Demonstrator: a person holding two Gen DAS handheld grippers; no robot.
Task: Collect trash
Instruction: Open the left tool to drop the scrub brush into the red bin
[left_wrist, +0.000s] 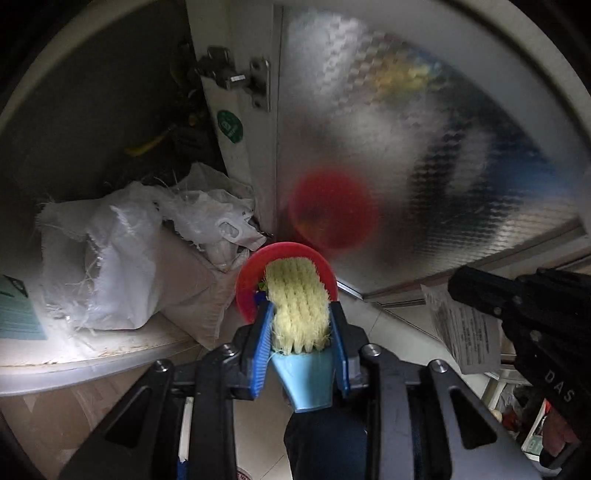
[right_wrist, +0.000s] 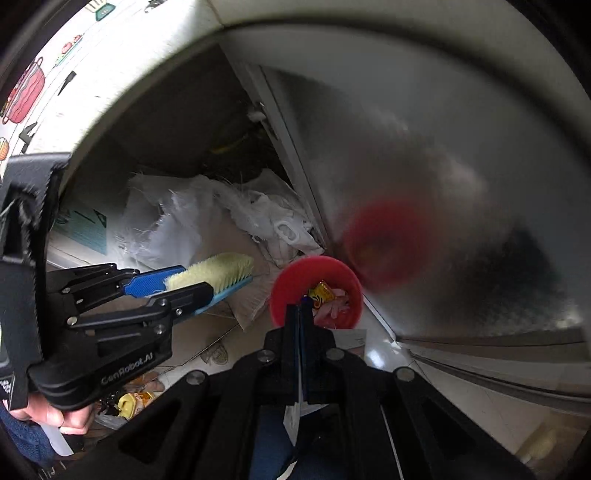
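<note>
My left gripper (left_wrist: 299, 310) is shut on a hand brush (left_wrist: 297, 306) with pale yellow bristles and a light blue back, its blue pads (left_wrist: 258, 354) clamped on both sides. Beyond the brush stands a small red bin (left_wrist: 247, 284). In the right wrist view the red bin (right_wrist: 282, 284) holds a yellow wrapper (right_wrist: 322, 293) and pink scraps. My right gripper (right_wrist: 300, 308) hangs just above the bin's near rim, shut on a printed paper sheet (left_wrist: 465, 325) seen edge-on between its jaws. The left gripper (right_wrist: 195, 286) and brush (right_wrist: 218, 271) are to the left of the bin.
An open cabinet holds white woven sacks (left_wrist: 122, 258) and cardboard (left_wrist: 192, 288). Its frosted door (left_wrist: 424, 155) stands right of the bin and mirrors it in red. Yellow wrappers (right_wrist: 133, 402) lie on the tiled floor (right_wrist: 373, 354) at the lower left. A hand (right_wrist: 70, 417) grips the left tool.
</note>
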